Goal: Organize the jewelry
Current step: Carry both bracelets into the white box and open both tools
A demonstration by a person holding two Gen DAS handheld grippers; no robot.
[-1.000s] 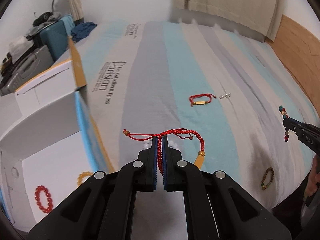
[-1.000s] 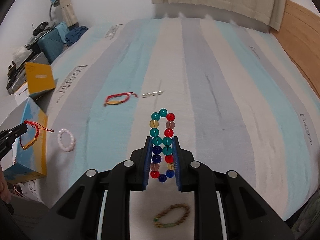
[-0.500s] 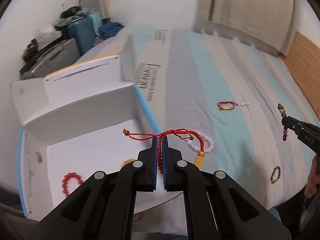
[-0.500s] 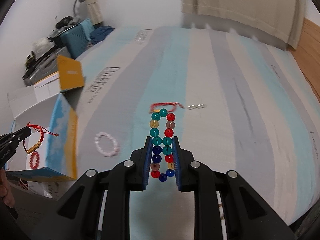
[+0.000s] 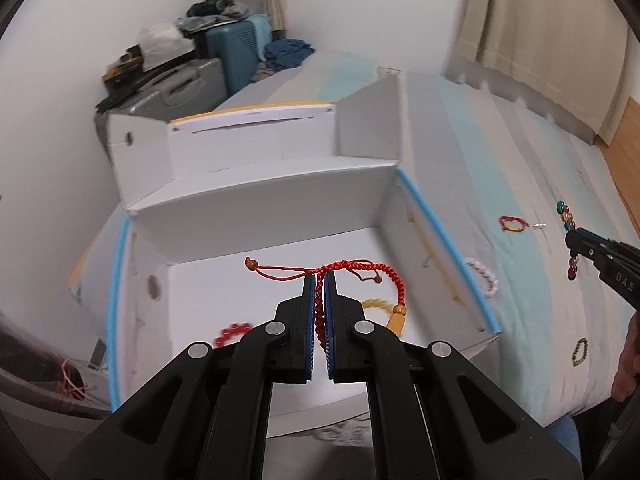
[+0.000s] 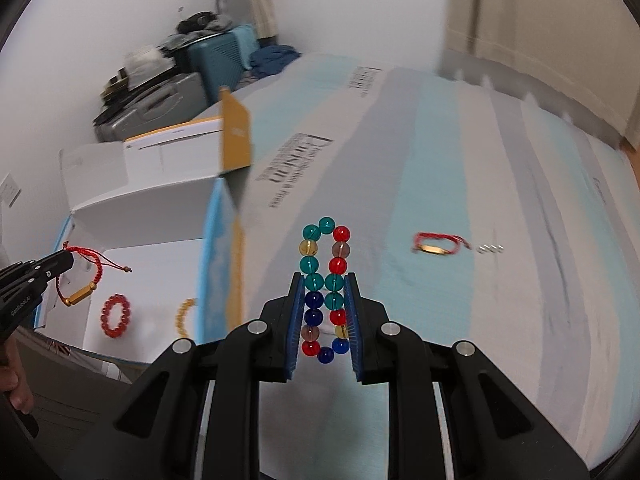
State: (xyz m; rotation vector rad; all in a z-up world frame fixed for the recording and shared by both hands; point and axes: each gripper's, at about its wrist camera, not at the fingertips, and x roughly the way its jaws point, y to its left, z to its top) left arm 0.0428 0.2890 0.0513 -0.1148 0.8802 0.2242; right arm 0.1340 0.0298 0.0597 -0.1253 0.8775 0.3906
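Left hand-held gripper (image 5: 319, 280) tilted down over box (image 5: 440, 224), clamping red cord bracelet (image 5: 360, 270)

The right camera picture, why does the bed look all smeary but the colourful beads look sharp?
In the right wrist view the striped bedspread is motion-blurred, while the multicoloured bead bracelet stays crisp. In the left wrist view the white box is sharper; its edges bend from the fisheye.

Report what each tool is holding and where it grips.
Left tool: red cord bracelet, pinched at its braided section. Right tool: bead bracelet, squeezed flat across its lower half.
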